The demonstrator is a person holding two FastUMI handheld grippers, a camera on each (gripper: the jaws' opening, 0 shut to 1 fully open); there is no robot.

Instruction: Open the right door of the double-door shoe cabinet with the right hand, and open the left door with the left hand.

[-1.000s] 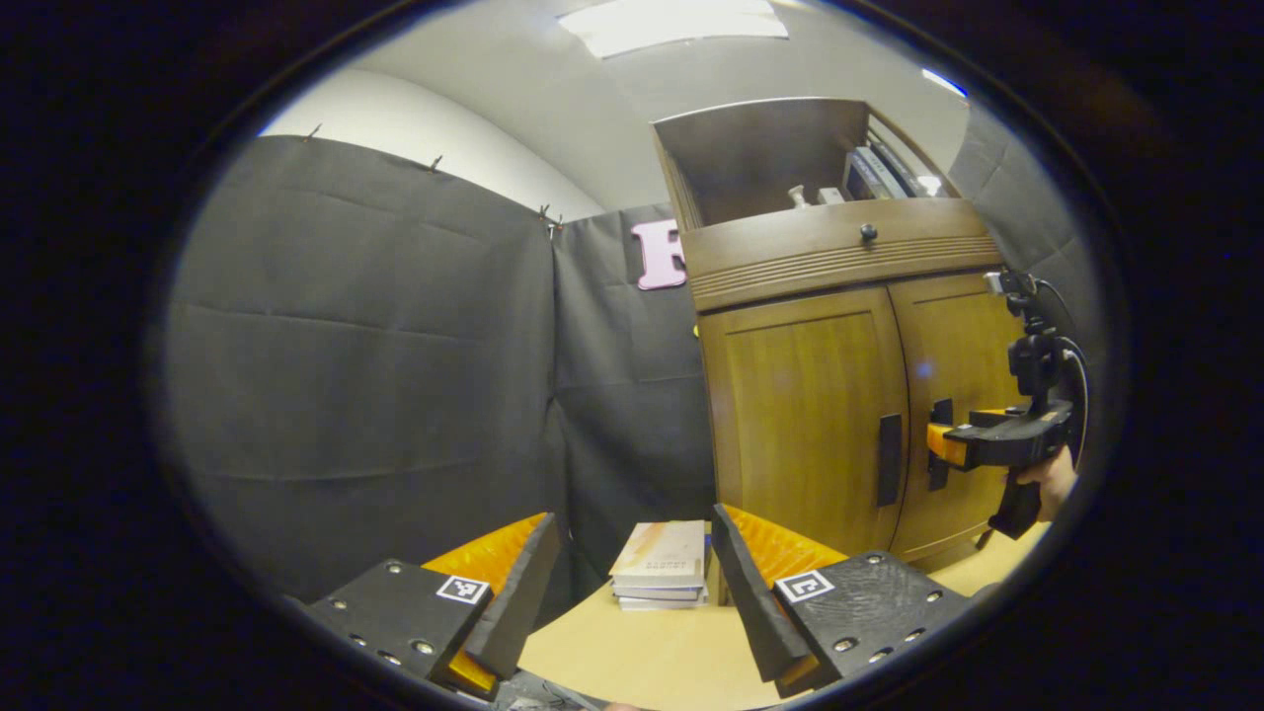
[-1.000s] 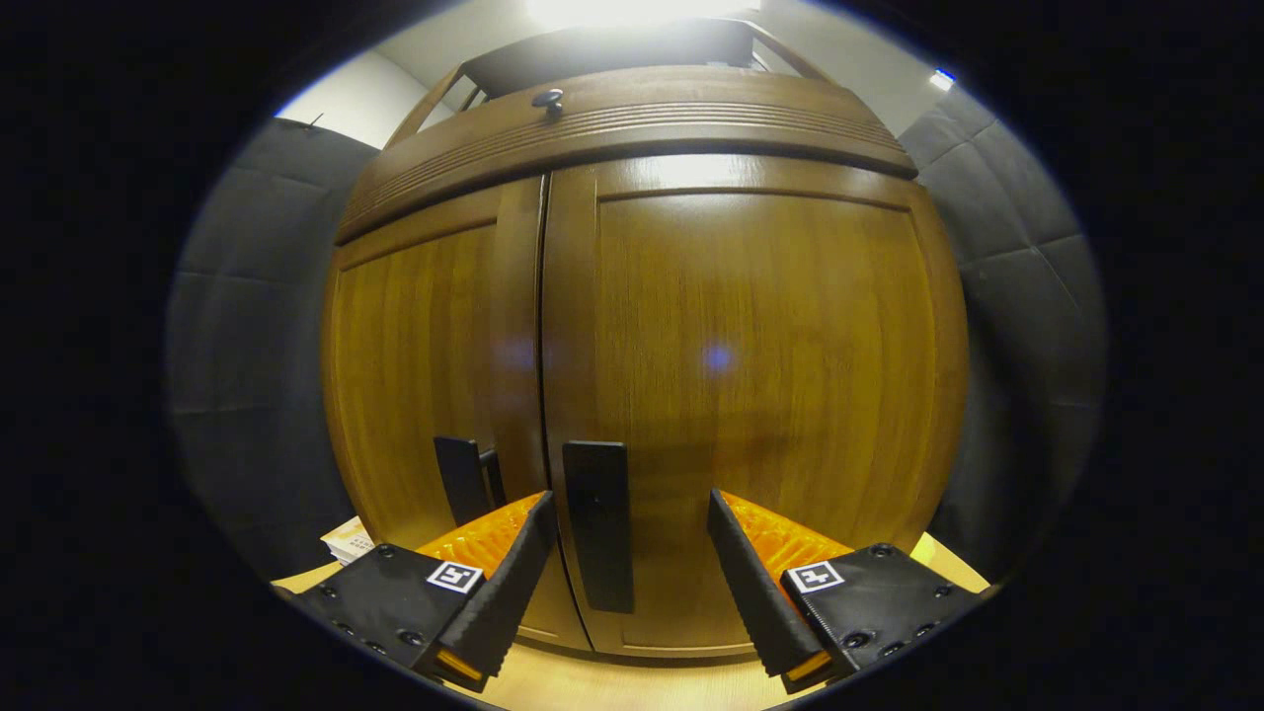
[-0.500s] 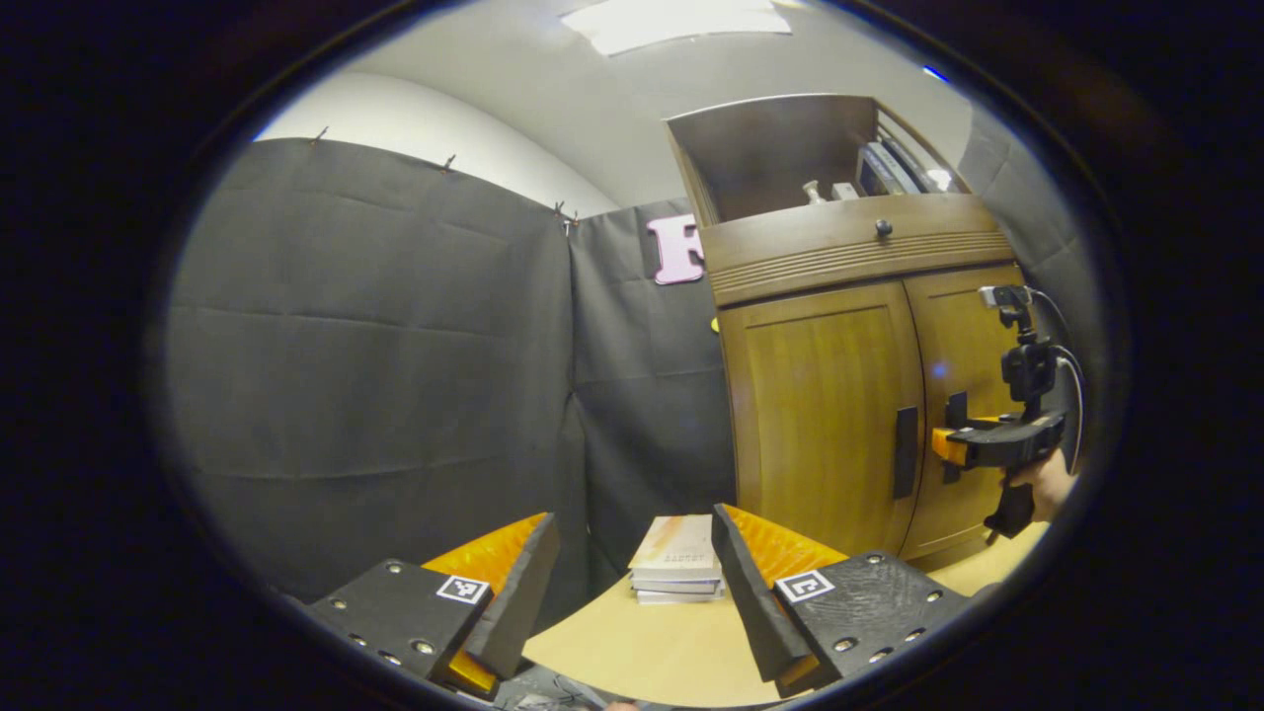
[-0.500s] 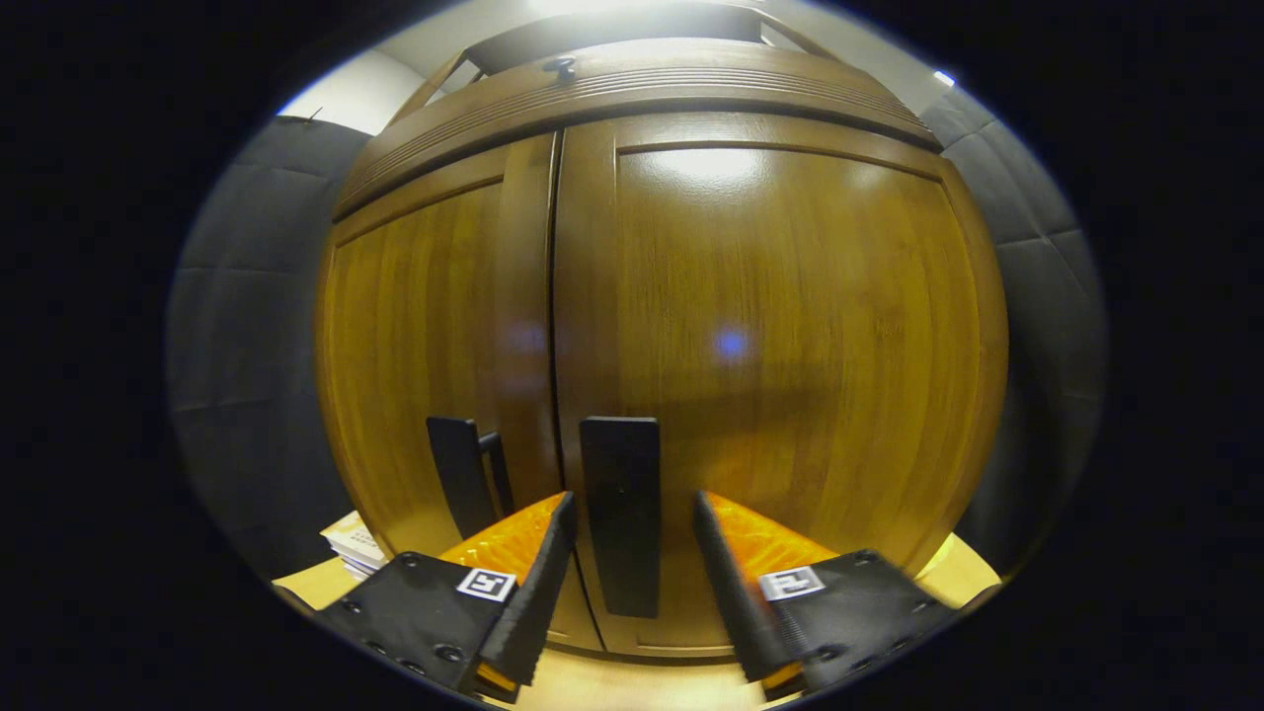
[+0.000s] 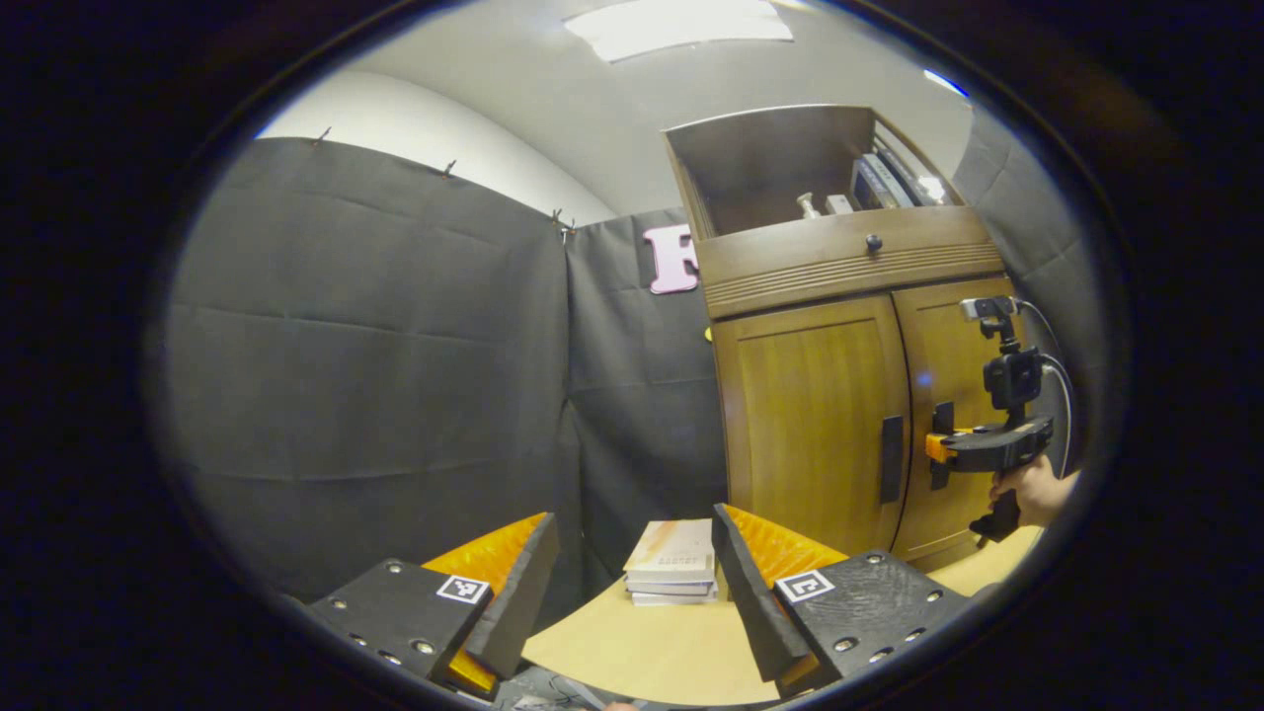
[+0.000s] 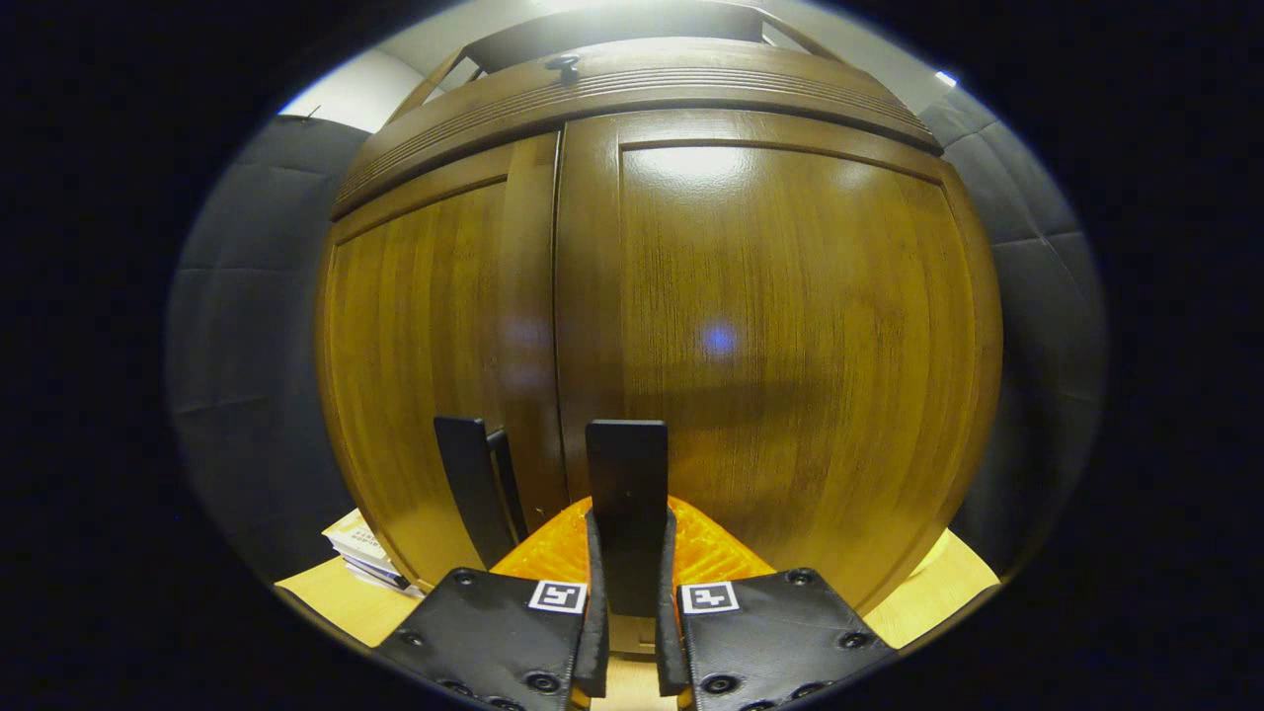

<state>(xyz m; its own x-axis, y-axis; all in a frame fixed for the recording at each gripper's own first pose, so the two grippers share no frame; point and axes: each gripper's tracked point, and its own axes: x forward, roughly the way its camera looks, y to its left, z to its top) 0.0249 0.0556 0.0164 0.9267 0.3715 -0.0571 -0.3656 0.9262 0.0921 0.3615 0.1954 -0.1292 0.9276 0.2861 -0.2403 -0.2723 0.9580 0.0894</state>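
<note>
The wooden shoe cabinet [image 6: 632,94] stands close in the right gripper view, both doors closed. My right gripper [image 6: 629,533] is shut on the dark vertical handle [image 6: 626,464] of the right door [image 6: 790,326]. The left door [image 6: 425,346] carries its own dark handle [image 6: 472,484], untouched. In the left gripper view my left gripper [image 5: 632,583] is open, low over the table and well away from the cabinet [image 5: 839,262]. That view also shows the right gripper [image 5: 936,449] at the right door's handle, held by a hand [image 5: 1032,491], beside the left door's handle [image 5: 891,459].
A small stack of books [image 5: 673,565] lies on the light wooden table [image 5: 642,657] left of the cabinet. An open shelf [image 5: 780,168] on top holds books and small items above a drawer with a knob [image 5: 873,242]. Black cloth walls enclose the booth.
My right gripper's fingers have closed from either side of the right door's handle until they grip it. The left gripper has stayed open, shifting only slightly.
</note>
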